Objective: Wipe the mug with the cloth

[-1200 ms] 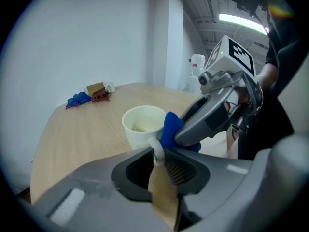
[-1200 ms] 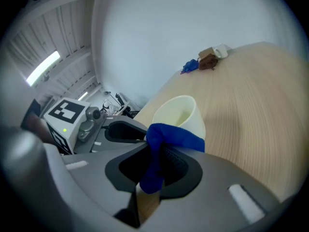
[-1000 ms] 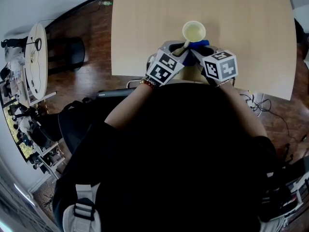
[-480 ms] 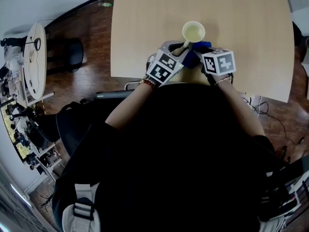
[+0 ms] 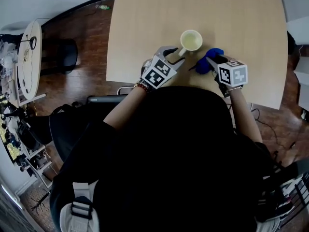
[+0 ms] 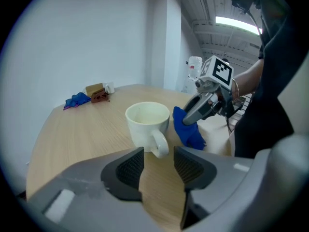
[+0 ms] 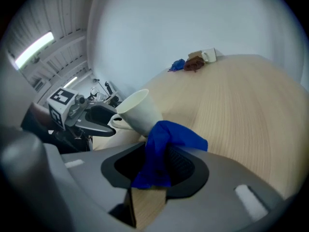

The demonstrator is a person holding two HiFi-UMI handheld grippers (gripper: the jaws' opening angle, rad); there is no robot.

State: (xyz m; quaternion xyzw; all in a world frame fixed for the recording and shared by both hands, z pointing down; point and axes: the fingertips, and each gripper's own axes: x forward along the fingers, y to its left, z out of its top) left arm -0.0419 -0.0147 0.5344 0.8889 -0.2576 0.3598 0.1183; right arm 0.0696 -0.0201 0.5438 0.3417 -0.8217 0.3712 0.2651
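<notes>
A cream mug [image 5: 191, 40] stands upright on the wooden table [image 5: 145, 23], its handle towards me. My left gripper [image 5: 175, 55] sits just behind that handle [image 6: 159, 145]. Its jaws have just been opening and now stand open, pads [image 6: 128, 168] clear of the handle. The blue cloth [image 5: 203, 65] is to the right of the mug. It lies bunched between the jaws of my right gripper [image 5: 212, 62], which have just been opening. In the right gripper view the cloth [image 7: 164, 144] drapes loose against one pad, with the mug [image 7: 137, 110] just beyond it.
At the table's far end lie a small blue thing [image 6: 77, 100], a brown thing [image 6: 99, 93] and a small white object [image 7: 208, 56]. The near table edge [image 5: 193, 83] runs under both hands. On the floor to the left stand a dark chair [image 5: 65, 54] and a round side table [image 5: 29, 62].
My right gripper has moved to the right, away from the mug, taking the cloth along. The left jaws have opened off the mug's handle. The mug stays where it was.
</notes>
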